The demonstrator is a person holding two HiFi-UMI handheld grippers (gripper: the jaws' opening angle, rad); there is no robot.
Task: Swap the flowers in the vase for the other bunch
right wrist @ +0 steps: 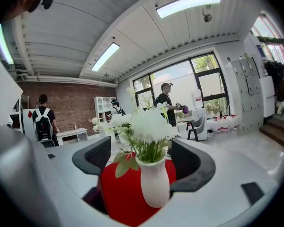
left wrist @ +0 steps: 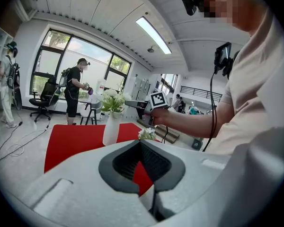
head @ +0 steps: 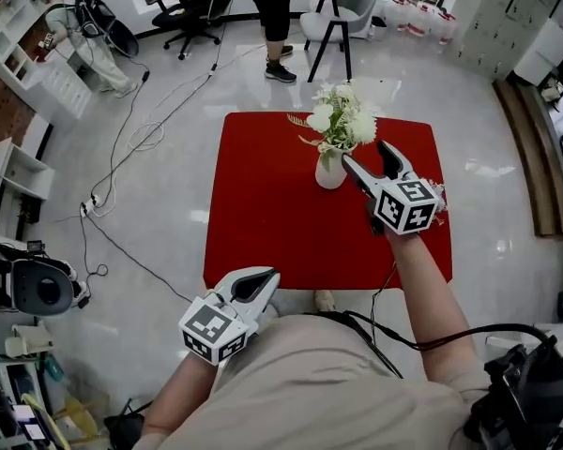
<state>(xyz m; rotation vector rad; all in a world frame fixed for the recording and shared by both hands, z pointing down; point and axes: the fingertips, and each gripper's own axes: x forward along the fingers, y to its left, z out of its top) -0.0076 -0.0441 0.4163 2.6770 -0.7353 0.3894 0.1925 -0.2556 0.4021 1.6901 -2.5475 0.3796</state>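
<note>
A white vase (head: 330, 170) with a bunch of white flowers (head: 342, 120) stands at the back middle of the red table (head: 263, 214). My right gripper (head: 364, 155) is open just to the right of the vase, not touching it. In the right gripper view the vase (right wrist: 154, 186) and its flowers (right wrist: 149, 124) show between the spread jaws of that gripper (right wrist: 142, 160). The other small white bunch (left wrist: 146, 134) lies on the table's right side, under my right arm. My left gripper (head: 263, 279) hangs shut and empty at the table's front edge.
A black stool (head: 333, 26) and a person's legs (head: 277, 26) are beyond the table. An office chair (head: 192, 12) stands further left. Cables (head: 122, 148) run across the floor at the left, near white shelves (head: 19, 172).
</note>
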